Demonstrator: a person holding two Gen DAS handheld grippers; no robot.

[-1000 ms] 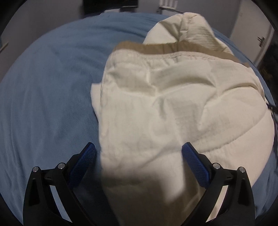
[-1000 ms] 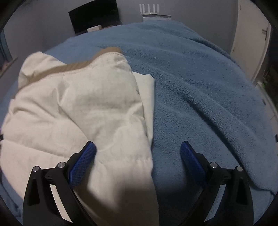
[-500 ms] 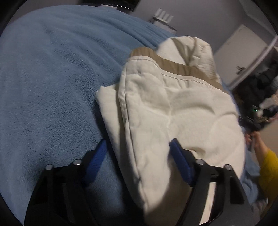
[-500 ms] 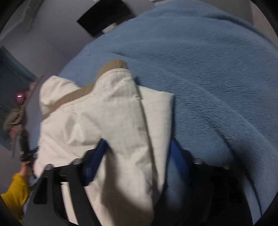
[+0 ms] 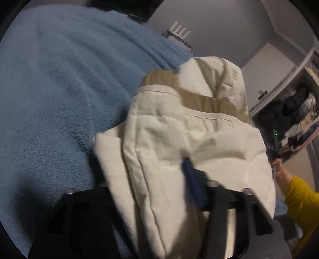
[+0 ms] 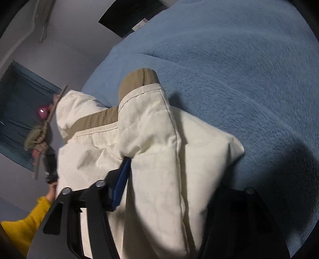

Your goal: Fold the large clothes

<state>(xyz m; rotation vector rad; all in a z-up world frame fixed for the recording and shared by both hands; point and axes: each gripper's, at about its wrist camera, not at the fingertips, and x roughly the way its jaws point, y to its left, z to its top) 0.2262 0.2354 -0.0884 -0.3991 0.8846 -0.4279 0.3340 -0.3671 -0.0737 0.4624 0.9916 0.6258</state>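
Note:
A cream padded jacket (image 5: pixel 179 139) with a tan lining band lies folded in a thick bundle on a blue fleece blanket (image 5: pixel 59 89); the right wrist view shows it too (image 6: pixel 151 143). My left gripper (image 5: pixel 147 171) has its jaws closed around the bundle's left edge; one blue pad (image 5: pixel 192 179) presses into the cloth, the other is hidden under it. My right gripper (image 6: pixel 169 175) grips the bundle's right edge the same way, with one blue pad (image 6: pixel 121 179) showing and the other hidden under the fabric.
The blue blanket (image 6: pixel 249 69) spreads wide on both sides of the jacket. A person's yellow sleeve (image 5: pixel 299 203) and hand show at the right. An open closet with dark clothes (image 5: pixel 295 119) stands behind. A dark screen (image 6: pixel 131 16) leans on the far wall.
Both grippers have moved in over the jacket's side edges and closed on the folded bundle. Both views have tilted, and the bundle looks bunched up between the jaws.

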